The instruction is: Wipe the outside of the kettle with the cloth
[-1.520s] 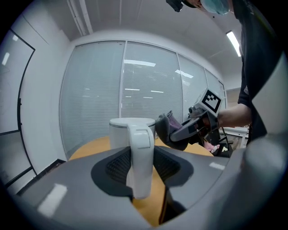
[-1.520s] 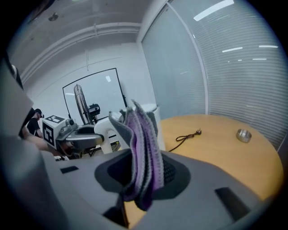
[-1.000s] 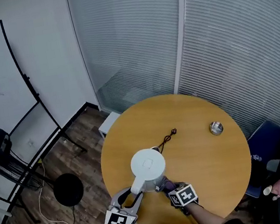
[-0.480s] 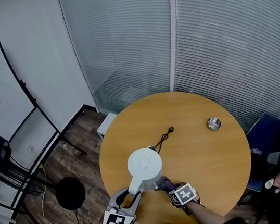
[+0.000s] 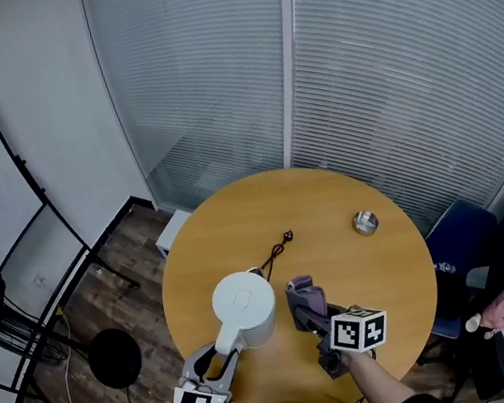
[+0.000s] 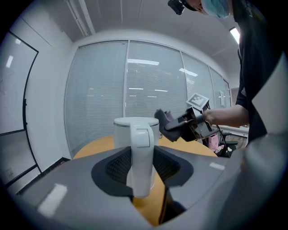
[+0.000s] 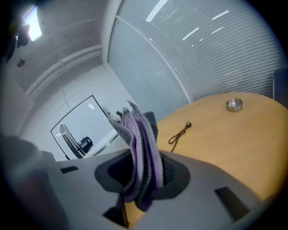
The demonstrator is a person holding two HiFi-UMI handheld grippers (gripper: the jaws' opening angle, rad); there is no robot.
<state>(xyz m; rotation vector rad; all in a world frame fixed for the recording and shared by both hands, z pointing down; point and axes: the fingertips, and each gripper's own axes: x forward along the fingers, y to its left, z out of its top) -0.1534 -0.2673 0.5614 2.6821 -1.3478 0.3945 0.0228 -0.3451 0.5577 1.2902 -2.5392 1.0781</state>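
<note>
Between the jaws of the left gripper (image 5: 224, 352) the kettle (image 5: 242, 302) is clamped by its handle; right gripper (image 5: 310, 313) pinches the cloth (image 5: 301, 290) clear beside it. Next, I judge: press cloth on.

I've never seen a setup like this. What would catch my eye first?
A white kettle stands near the front edge of a round wooden table, its handle gripped by the left claw. Right beside it, the right claw holds up a bunched purple-grey cloth.

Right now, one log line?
left gripper: shut on kettle handle | right gripper: shut on cloth | cloth: beside kettle, apart
</note>
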